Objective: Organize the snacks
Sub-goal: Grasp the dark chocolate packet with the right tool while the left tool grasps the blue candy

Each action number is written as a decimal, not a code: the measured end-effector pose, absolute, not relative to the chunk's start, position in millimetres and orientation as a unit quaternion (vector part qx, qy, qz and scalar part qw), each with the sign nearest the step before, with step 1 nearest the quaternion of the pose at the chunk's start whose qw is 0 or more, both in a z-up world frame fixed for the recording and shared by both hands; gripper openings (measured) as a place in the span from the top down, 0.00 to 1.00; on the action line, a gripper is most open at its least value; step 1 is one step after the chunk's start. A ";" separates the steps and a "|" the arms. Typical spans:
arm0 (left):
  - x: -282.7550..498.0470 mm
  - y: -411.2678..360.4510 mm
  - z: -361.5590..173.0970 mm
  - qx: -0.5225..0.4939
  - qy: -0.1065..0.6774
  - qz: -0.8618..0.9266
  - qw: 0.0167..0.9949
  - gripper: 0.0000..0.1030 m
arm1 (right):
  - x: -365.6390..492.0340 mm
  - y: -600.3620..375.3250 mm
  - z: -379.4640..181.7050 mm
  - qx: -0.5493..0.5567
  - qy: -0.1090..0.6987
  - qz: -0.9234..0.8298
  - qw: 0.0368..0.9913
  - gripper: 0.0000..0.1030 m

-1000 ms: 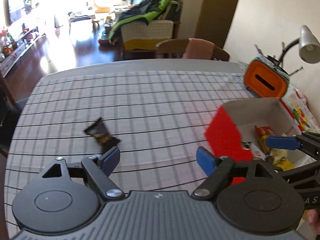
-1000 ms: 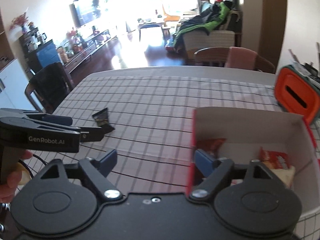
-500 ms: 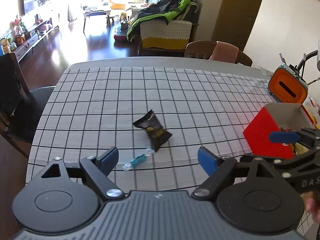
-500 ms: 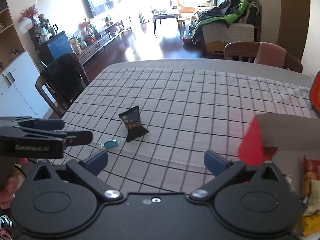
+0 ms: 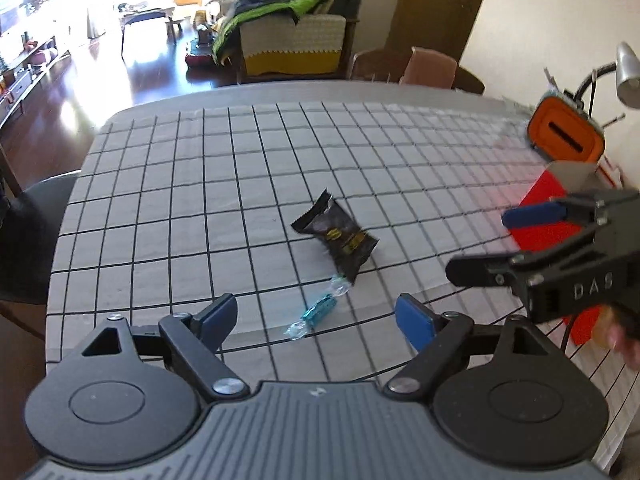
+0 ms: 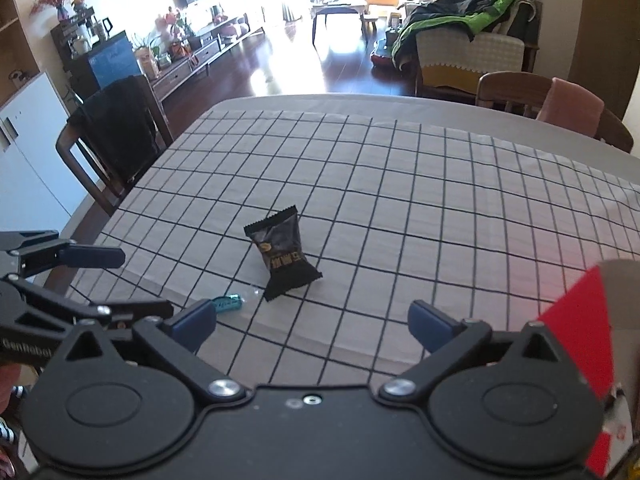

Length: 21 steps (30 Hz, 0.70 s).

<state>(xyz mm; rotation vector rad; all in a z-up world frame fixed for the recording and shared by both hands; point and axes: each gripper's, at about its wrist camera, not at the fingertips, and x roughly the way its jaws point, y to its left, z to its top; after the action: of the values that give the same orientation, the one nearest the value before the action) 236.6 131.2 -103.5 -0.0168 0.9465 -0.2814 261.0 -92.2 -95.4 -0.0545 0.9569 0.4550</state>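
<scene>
Your left gripper (image 5: 316,314) stands wide with nothing between the jaws, and your right gripper (image 6: 312,320) is just as wide and empty. Neither touches a snack.

Nearest you lies the candy (image 5: 316,312), a small blue sweet in a clear twisted wrapper, flat on the cloth (image 5: 200,200) just ahead of the left fingertips. One twisted end touches or nearly touches the packet (image 5: 340,240), the black one just beyond it. That closeness is your main risk: if you close on the candy from this angle, a finger can catch the packet's crimped edge and drag both, or pinch only the slippery wrapper tail so the sweet slides out. The candy is also thin and flat, so jaws that come down too high will shut on air, and jaws too low will bunch the cloth.

Both grippers face the same two snacks; reaching together, you may knock one tool against the other.

To your right stands the red box (image 6: 576,344), its near corner close to the right gripper; a careless swing could clip or tip it.

Count: one candy, one packet, one box, two grippers. Farther off, one orange container (image 5: 564,138) and one lamp (image 5: 624,76).
</scene>
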 end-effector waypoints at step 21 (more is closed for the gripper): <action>278.0 117.1 -154.2 0.040 0.483 -0.202 0.851 0.26 | 314.3 -43.2 -142.9 -0.100 0.485 0.239 0.835 0.19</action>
<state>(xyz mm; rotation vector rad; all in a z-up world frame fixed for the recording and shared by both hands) 278.0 117.1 -154.2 0.0849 1.0170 -0.4243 314.3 -43.2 -142.9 -0.2107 1.0275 0.5069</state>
